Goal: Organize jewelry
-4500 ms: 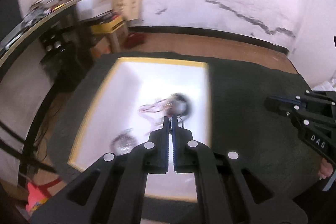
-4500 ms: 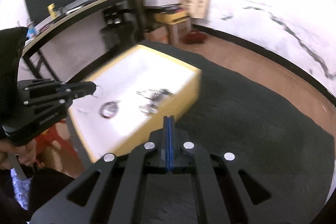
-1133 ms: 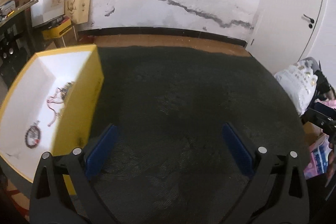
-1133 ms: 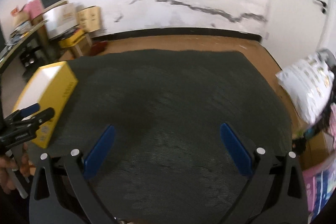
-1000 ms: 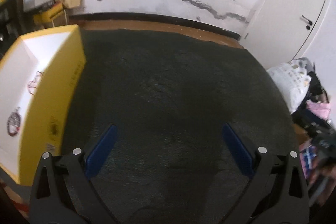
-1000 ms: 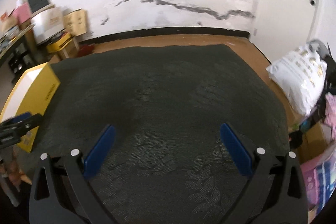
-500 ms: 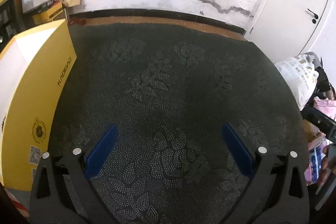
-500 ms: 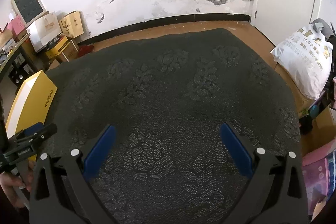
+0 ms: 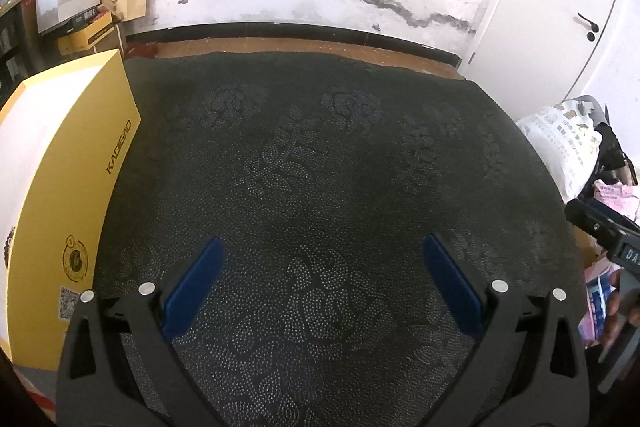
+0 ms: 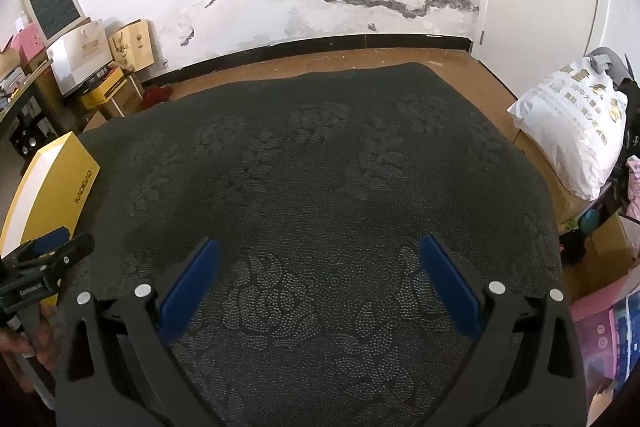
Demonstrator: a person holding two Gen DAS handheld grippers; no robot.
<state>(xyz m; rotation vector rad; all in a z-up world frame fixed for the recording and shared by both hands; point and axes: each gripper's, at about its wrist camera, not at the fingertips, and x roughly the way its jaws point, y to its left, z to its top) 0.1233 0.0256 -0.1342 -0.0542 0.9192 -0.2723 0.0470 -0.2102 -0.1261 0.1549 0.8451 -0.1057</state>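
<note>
Yellow box (image 9: 60, 195) sits at the far left edge of the dark patterned counter (image 9: 320, 155). Both the left gripper (image 9: 324, 267) and right gripper (image 10: 320, 263) have fingers spread wide, holding nothing, over bare cloth.

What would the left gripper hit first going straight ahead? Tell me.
Probably the dark floral-patterned cloth: the open left gripper tilts down toward it, nothing lies between, and the yellow cardboard box stays off to its left.
</note>
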